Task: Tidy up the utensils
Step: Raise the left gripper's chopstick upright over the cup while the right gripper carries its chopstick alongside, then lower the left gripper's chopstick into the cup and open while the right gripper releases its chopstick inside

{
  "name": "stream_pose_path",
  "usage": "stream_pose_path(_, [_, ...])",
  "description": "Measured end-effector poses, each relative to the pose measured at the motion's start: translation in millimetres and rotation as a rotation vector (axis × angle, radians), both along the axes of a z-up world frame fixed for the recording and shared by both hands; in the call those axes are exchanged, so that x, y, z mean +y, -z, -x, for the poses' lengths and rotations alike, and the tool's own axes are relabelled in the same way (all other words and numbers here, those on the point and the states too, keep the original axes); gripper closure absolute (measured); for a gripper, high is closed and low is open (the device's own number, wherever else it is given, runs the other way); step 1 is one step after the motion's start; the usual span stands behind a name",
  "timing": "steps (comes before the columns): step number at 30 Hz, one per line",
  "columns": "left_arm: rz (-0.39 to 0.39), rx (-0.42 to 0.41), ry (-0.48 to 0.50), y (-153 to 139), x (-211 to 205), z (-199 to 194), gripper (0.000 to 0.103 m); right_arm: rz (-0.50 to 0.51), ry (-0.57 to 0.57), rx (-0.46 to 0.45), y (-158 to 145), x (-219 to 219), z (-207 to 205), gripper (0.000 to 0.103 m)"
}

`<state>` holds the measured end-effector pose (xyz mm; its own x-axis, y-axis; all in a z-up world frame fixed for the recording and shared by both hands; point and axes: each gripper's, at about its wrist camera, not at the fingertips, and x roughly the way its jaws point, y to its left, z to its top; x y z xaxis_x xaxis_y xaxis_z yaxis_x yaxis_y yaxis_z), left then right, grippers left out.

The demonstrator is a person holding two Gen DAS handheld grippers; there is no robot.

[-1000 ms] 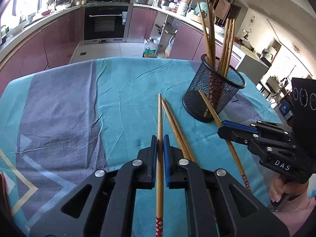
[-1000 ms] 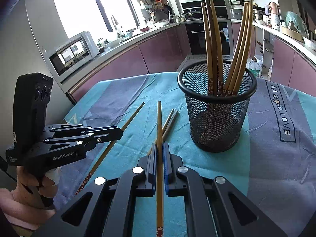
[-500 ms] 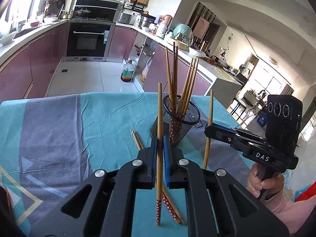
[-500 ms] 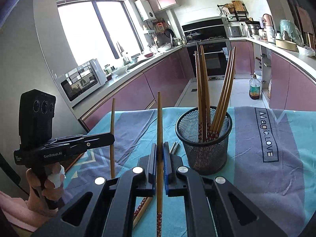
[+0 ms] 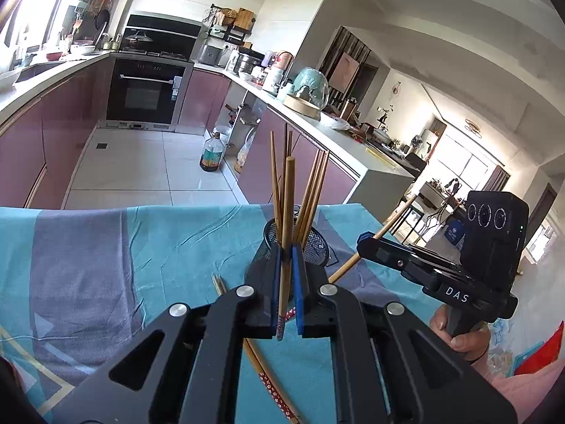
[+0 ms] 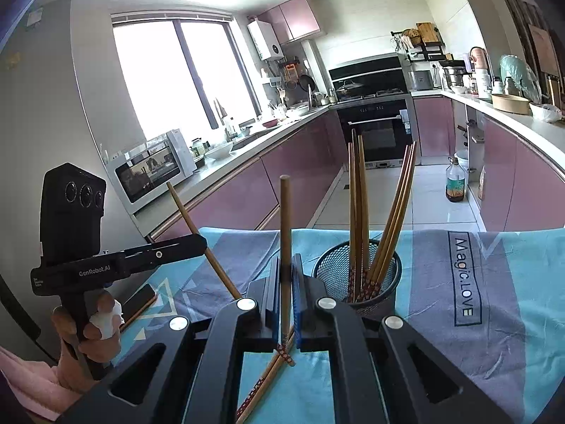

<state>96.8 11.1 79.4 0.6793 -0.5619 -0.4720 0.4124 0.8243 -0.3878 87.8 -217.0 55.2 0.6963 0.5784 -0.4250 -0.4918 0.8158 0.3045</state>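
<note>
One chopstick (image 5: 286, 233) upright inside each claw.

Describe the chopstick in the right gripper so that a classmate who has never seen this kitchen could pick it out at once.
Find the table with the teal and grey cloth, then the black mesh cup full of chopsticks. Left of the cup, the right gripper clamps one chopstick upright. Unlike the two lying on the cloth, it is off the table.
</note>
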Motion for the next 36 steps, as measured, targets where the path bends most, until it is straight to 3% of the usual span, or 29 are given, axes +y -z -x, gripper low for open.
stream_pose_path(24, [-0.015,-0.136,0.025,-77.4,-32.1,-23.8,0.096,0.011,0.065,-0.176,-66.3,-25.8,-12.7,0.098])
stream_pose_path(36, [-0.048,-0.15,0.001,-81.0,-42.7,-35.1,0.096,0.005,0.104,-0.17,-66.2,-36.6,-35.3,0.098])
